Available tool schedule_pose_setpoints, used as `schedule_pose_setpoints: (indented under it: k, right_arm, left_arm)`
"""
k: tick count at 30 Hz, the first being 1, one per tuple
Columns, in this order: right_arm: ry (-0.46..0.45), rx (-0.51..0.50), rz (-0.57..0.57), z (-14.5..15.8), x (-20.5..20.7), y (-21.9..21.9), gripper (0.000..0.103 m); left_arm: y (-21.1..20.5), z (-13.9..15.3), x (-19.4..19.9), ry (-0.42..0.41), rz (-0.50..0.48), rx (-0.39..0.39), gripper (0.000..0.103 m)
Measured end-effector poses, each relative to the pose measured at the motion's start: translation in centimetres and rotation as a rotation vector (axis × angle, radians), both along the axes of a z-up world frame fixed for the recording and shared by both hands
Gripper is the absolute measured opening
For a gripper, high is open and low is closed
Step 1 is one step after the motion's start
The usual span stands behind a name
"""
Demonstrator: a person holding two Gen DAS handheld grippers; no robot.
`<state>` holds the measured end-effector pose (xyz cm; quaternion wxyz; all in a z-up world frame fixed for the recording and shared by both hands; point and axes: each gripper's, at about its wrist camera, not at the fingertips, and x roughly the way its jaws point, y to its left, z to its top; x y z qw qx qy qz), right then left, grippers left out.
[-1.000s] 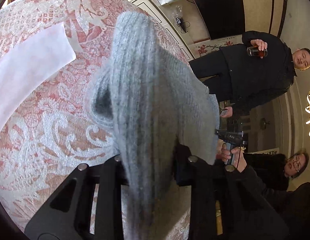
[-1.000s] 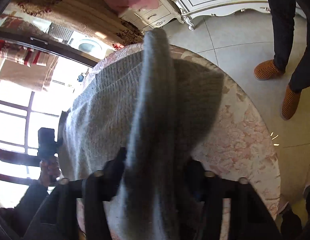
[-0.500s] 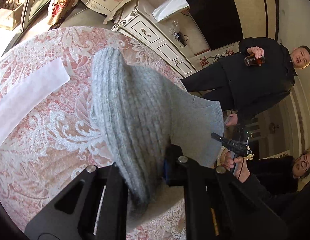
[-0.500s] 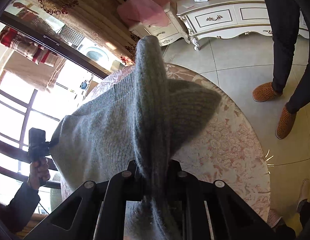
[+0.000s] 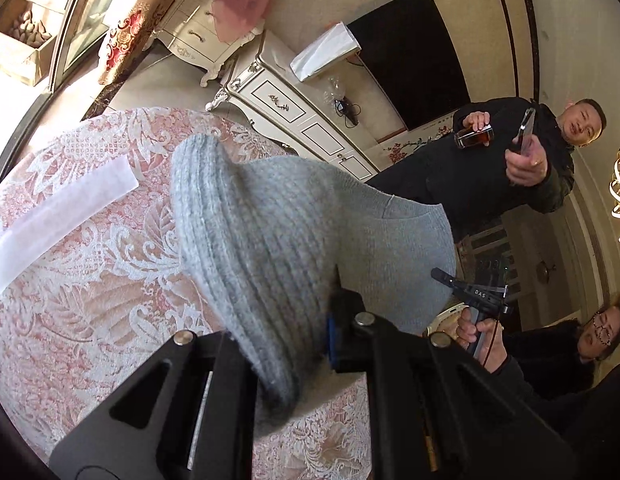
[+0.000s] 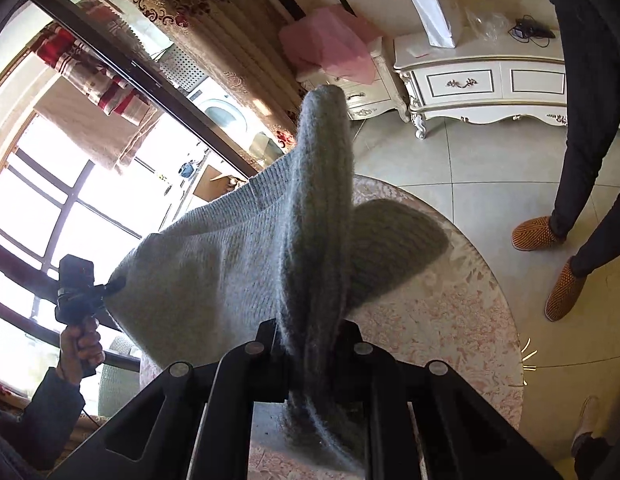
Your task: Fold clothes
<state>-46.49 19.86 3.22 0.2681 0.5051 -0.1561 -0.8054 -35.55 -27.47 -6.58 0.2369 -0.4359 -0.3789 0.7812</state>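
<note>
A grey knit sweater (image 5: 270, 240) hangs stretched in the air between both grippers above a round table with a pink-and-white floral cloth (image 5: 90, 300). My left gripper (image 5: 286, 340) is shut on one ribbed edge of the sweater. My right gripper (image 6: 310, 340) is shut on the other edge of the sweater (image 6: 238, 264), whose fabric bunches between its fingers and drapes down. The right gripper also shows in the left wrist view (image 5: 469, 292), and the left gripper shows in the right wrist view (image 6: 106, 284). The sweater hides most fingertips.
A white paper strip (image 5: 62, 216) lies on the table at the left. A man in black (image 5: 509, 160) holding a glass and phone stands beyond the table. A white cabinet (image 6: 489, 80) and a standing person's legs (image 6: 569, 200) are nearby. A woman with glasses (image 5: 597, 332) sits at right.
Both grippers have lifted the sweater higher off the table and tilted up, so more of the room shows. The sweater is now stretched wider between them.
</note>
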Motion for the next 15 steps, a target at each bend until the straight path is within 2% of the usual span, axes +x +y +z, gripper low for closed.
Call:
schedule_pose_setpoints:
  k: [6, 11, 13, 15]
  right_arm:
    - [0.034, -0.001, 0.061, 3.4, -0.5, -2.9, 0.012]
    - [0.051, -0.035, 0.136, 6.0, -1.5, -7.1, 0.012]
    - [0.049, -0.043, 0.178, 6.2, -2.0, -9.4, 0.012]
    - [0.038, -0.052, 0.223, 5.9, -2.4, -12.0, 0.012]
  left_arm:
    - [-3.1, 4.3, 3.6, 0.035, 0.076, -0.004, 0.013]
    - [-6.8, 7.9, 7.3, 0.043, 0.159, -0.041, 0.013]
    - [-8.8, 8.5, 9.3, 0.036, 0.204, -0.049, 0.013]
    - [-10.9, 7.6, 11.3, 0.013, 0.255, -0.044, 0.013]
